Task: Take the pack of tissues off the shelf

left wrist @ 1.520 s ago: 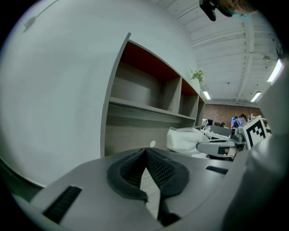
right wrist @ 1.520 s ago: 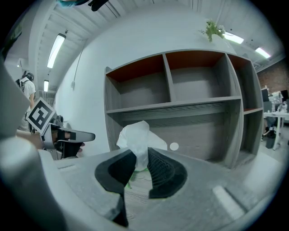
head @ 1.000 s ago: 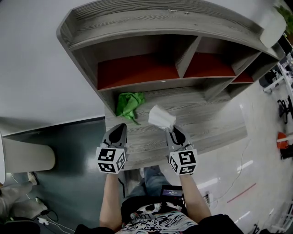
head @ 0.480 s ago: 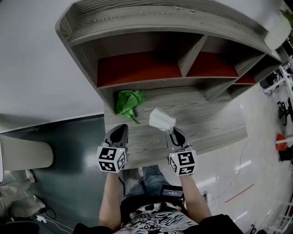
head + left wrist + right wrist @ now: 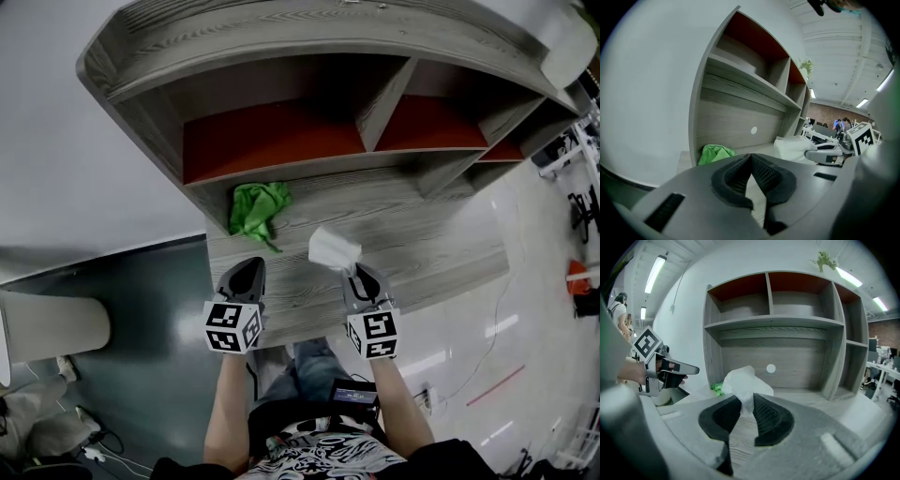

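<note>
Standing at the near edge of a grey wood-grain shelf unit with red inner panels (image 5: 309, 52), leaning over its broad lower board (image 5: 422, 234). Reaching forward with the bare left forearm (image 5: 228, 403) and the bare right forearm (image 5: 398, 408) side by side, roughly parallel, elbows near the body, wrists straight, one gripper in each hand, both pointing far toward the open compartments. Marker cubes uppermost at the near end of both grippers, over the board's near edge.

On the right: clenching the right gripper (image 5: 356, 273) on the near, thin end of the white soft-plastic pack of tissues (image 5: 333, 248), with the dark ribbed pads pinched on the wrapper from both sides, as seen in the right gripper view. Holding the pack out beyond the jaw tips, its bulk tipped upward and toward the far side, over the lower board in front of the compartments and outside all of them. Impossible to tell whether clear of the wood or brushing it.

On the left: keeping nothing in the left gripper (image 5: 246, 269), its pads closed tip to tip in the left gripper view, only bare wood grain behind them. Poised low over the near left part of the board, level with the right gripper and well apart from it.

Just beyond the left gripper, to the left of the pack and apart from it: a crumpled green cloth (image 5: 258, 207) on the board, near the unit's left wall.
</note>
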{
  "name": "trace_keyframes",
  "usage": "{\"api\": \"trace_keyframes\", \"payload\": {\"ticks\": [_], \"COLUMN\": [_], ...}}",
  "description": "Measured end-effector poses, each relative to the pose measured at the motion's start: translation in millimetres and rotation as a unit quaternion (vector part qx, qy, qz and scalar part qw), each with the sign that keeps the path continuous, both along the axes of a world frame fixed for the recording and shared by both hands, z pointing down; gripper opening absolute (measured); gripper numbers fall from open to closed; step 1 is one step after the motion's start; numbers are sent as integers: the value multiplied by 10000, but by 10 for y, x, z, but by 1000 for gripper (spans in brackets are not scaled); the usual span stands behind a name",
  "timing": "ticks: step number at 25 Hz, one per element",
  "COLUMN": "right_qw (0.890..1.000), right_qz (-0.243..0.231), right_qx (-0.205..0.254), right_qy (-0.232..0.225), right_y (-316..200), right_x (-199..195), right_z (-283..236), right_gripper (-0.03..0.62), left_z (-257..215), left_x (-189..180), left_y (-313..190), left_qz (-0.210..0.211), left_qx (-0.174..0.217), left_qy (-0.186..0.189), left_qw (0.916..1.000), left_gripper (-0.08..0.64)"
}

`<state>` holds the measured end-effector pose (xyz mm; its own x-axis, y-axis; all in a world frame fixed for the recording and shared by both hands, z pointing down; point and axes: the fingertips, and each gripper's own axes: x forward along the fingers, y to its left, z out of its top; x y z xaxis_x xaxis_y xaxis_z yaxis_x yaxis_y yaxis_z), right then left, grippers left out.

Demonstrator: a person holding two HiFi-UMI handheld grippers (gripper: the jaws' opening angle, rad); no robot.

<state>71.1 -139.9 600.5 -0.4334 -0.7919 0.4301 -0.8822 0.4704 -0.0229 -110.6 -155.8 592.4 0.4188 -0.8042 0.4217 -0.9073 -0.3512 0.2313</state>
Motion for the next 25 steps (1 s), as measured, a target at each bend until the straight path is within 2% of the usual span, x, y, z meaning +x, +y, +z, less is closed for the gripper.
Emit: {"api": "trace_keyframes", "payload": {"ticks": [25], "right_qw": [9972], "right_qz": [191], "right_qx": [-510], "right_qy": [507], "right_y": [-65], "right_x": [273], "right_z": [749], "right_gripper": [76], "left_z": [575], "left_x": [170], "left_y": [-48], "left_qz": [356], "left_qx": [-563], "left_qy": [-112], "left_qw": [9977], "left_gripper": [6]}}
